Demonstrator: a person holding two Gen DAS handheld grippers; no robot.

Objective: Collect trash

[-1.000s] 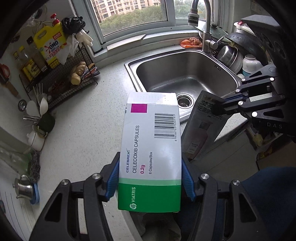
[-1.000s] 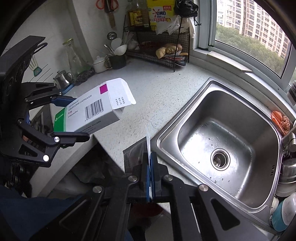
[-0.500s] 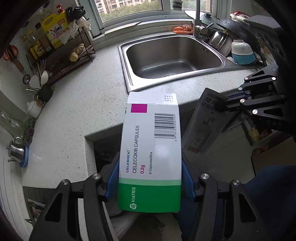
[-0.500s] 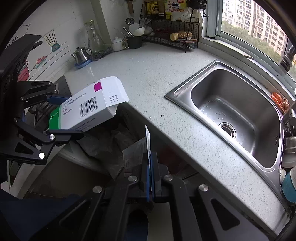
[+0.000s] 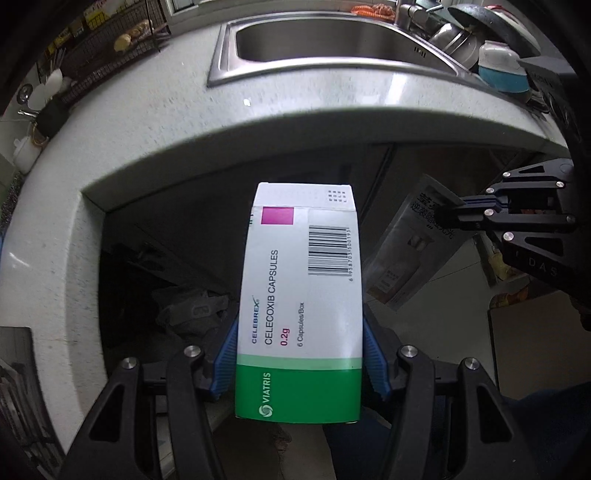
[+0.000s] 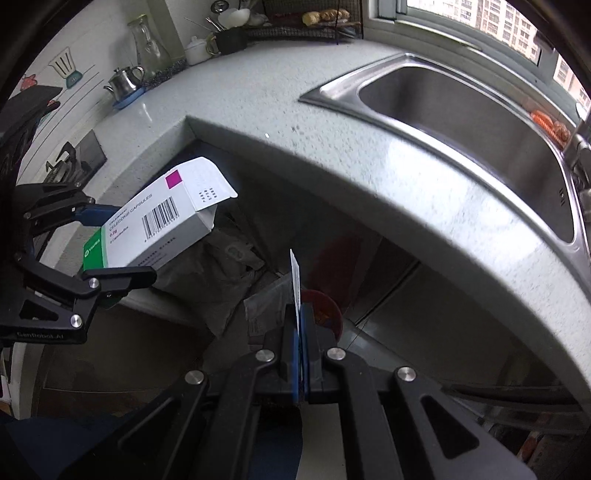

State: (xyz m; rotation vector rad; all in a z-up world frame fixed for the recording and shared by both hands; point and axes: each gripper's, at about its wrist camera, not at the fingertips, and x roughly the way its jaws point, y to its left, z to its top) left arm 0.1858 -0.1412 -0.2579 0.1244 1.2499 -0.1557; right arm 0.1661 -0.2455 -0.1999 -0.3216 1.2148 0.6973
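A white and green capsule box is clamped between the blue pads of my left gripper, its top flap loose. The same box shows at the left of the right wrist view, held by the left gripper. My right gripper is shut on a flat grey sachet, seen edge-on. In the left wrist view that sachet hangs from the right gripper at the right. Both grippers point down, below the countertop's front edge, over a crumpled dark bag in the shadowed recess.
The speckled grey countertop curves overhead with a steel sink set in it. Dishes stand beside the sink. A kettle, jars and a wire rack line the far wall. A red bowl-like object lies below the sachet.
Both grippers have dropped from above the counter to below its front edge, each still holding its item. The counter and sink now sit high in both views, and the dark recess has come into sight.
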